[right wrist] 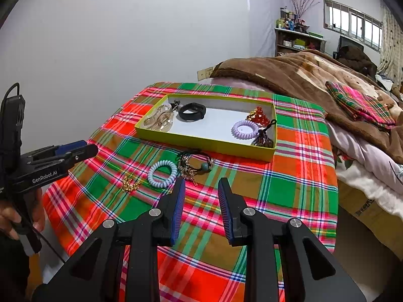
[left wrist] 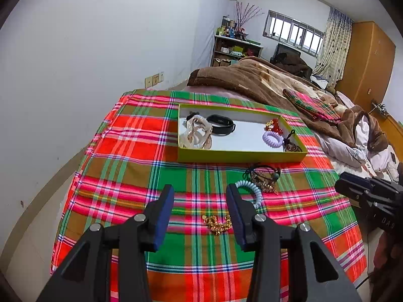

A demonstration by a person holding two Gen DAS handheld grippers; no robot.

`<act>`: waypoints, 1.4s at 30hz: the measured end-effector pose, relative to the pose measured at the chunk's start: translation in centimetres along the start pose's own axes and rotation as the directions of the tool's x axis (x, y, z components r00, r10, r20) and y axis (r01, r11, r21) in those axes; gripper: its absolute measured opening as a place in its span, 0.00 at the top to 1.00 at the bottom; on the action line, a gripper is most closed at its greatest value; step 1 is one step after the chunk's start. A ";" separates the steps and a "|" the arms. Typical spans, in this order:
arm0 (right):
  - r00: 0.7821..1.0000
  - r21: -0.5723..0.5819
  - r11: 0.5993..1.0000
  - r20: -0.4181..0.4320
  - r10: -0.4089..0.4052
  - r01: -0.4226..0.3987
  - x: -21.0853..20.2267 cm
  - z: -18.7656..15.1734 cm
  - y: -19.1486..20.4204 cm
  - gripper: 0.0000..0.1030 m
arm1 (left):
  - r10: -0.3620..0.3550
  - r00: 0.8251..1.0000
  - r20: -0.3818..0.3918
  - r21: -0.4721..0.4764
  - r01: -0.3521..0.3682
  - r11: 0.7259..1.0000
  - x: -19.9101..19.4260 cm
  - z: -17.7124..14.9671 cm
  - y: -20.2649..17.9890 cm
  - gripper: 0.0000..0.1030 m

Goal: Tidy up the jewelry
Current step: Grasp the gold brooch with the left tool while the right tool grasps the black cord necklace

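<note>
A yellow-green tray [left wrist: 239, 156] [right wrist: 201, 139] on the plaid cloth holds a pearly hair clip [left wrist: 197, 132], a black band [left wrist: 221, 123], a purple coil tie [left wrist: 273, 139], red beads [left wrist: 274, 125] and a dark beaded piece [left wrist: 292, 146]. In front of it lie a gold chain [left wrist: 217, 224] [right wrist: 131, 183], a pale blue coil tie [left wrist: 250, 190] [right wrist: 162, 173] and a dark beaded tangle [left wrist: 263, 176] [right wrist: 195, 164]. My left gripper [left wrist: 200, 193] is open and empty above the gold chain. My right gripper [right wrist: 201, 186] is open and empty, just right of the tangle.
The plaid cloth [left wrist: 126, 176] covers a surface against a white wall. A bed with brown blankets [left wrist: 264, 80] lies behind and right. The right gripper's body [left wrist: 372, 196] shows at the right edge; the left one [right wrist: 50, 161] at the left.
</note>
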State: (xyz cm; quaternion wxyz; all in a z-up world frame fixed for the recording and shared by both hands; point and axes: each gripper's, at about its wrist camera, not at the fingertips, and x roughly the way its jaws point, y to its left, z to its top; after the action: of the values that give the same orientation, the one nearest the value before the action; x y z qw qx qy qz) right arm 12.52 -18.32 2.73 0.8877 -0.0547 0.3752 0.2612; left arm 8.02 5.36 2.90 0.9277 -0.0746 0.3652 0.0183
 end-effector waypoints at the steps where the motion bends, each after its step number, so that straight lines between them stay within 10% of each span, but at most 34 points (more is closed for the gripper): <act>1: 1.000 0.000 1.000 -0.003 0.002 -0.002 0.1 0.0 0.0 0.73 | -0.001 1.000 -0.006 0.001 0.001 1.000 0.1 -0.2 0.0 0.57; 23: 0.998 0.012 1.000 -0.065 0.024 -0.023 3.0 -0.6 -0.6 0.73 | -0.026 0.987 -0.159 0.069 0.037 0.997 5.9 -4.5 -2.4 0.47; 28: 0.996 0.008 1.000 -0.080 0.027 -0.026 4.0 -0.5 -0.4 0.73 | 0.068 0.990 -0.126 0.121 -0.052 0.991 6.0 -4.6 -2.6 0.88; 42: 0.992 0.033 0.998 -0.106 0.065 -0.062 9.1 2.1 -1.3 0.73 | -0.001 0.994 -0.108 0.024 0.004 1.000 4.9 -3.8 0.6 0.93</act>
State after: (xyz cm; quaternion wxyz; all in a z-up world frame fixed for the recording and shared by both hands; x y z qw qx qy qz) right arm 19.79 -14.94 -2.26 0.8582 -0.0434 0.4278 0.2803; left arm 8.97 5.27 -3.24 0.9075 -0.0647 0.4149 0.0087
